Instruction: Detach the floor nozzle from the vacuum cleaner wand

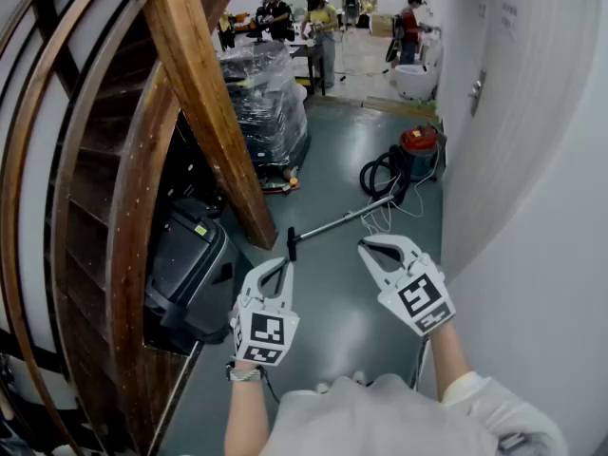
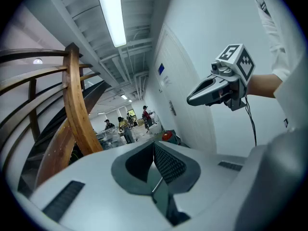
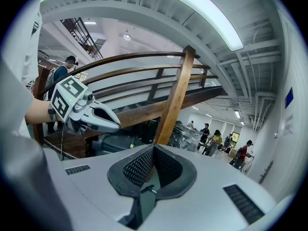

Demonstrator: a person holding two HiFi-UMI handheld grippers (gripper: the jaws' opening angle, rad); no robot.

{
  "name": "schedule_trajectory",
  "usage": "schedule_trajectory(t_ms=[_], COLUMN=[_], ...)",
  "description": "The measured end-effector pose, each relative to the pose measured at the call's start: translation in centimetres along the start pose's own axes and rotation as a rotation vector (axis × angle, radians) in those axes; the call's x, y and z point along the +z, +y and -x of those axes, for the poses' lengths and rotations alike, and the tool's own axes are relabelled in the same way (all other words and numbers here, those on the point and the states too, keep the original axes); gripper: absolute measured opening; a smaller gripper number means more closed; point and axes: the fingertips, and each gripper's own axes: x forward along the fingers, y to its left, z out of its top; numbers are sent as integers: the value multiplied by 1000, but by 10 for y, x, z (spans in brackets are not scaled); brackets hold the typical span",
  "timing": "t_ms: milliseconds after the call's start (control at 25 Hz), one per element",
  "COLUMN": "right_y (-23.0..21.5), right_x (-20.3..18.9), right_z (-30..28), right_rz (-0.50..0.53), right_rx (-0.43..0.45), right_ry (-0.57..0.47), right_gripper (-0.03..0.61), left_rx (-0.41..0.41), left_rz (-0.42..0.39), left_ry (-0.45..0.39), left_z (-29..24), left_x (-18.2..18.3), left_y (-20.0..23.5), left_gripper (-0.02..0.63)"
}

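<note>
The wooden stair hides part of a black machine. The left gripper is clenched shut on nothing. Just past it on the floor lies the floor nozzle, small, dark and hard to make out, at the end of the wand. The right gripper is clenched shut and empty too. Only the head view shows the wand clearly. The left gripper view shows the red vacuum cleaner far off.

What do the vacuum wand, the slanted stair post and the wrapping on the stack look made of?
Vacuum wand: probably metal, a thin bright tube.
Stair post: varnished wood, brown with a sheen.
Stack wrapping: clear plastic film, crinkled and glossy.
</note>
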Motion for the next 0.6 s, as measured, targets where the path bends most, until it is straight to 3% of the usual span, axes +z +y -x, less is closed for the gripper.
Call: schedule_trajectory(t_ms=[400, 600], right_y=[-1, -7], right_x=[-3, 3], right_z=[-8, -8], right_rz=[-9, -106], right_rx=[-8, 22], right_ry=[6, -51], right_gripper=[28, 29], left_rx=[-3, -7], left_rz=[10, 14], left_ry=[13, 13], left_z=[-8, -13], left_x=[-7, -7], left_y=[6, 6], left_gripper=[-6, -6])
